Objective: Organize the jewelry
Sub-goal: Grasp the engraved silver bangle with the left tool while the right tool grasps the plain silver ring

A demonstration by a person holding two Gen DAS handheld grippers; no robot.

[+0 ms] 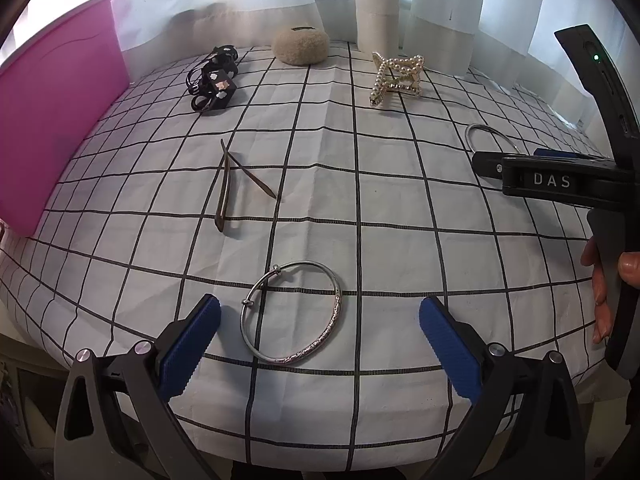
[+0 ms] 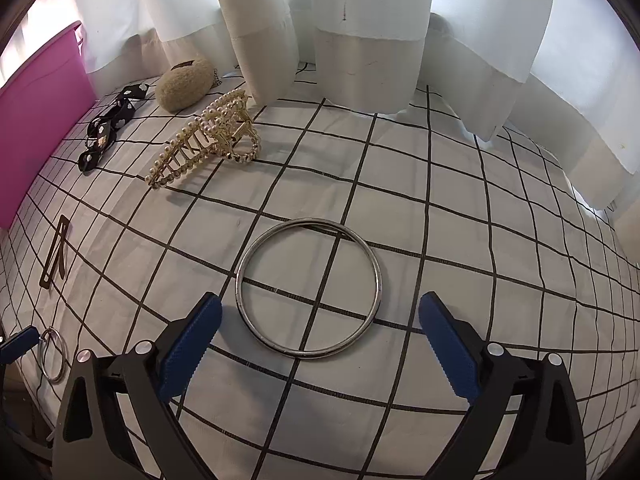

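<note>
The left hand-held gripper point(image 1: 319, 322) is held with its blue pads wide apart above the surface point(image 1: 400, 208), which is covered by a white cloth with a black grid. Nothing is clamped. An engraved bangle point(image 1: 293, 314) lies flat on the cloth between and just ahead of the pads, apart from both.

The right hand-held gripper point(image 2: 320, 322) is also spread wide, with nothing pressed by its pads. A plain bangle point(image 2: 309, 288) lies flat on the cloth between the two pads and is touched by neither.

Farther back, a pearl claw clip point(image 2: 204, 140) is seen near the curtain point(image 2: 368, 20). A brown hair pin point(image 1: 232, 184) lies left of the middle. A black bow point(image 1: 212, 80) and a beige fluffy pouch point(image 1: 301, 46) are placed near the far edge. A pink box point(image 1: 52, 120) stands at the left edge of the surface.

In the left wrist view, the right hand-held gripper is seen from the side at the right, and fingers point(image 1: 604, 292) are wrapped around its handle.
</note>
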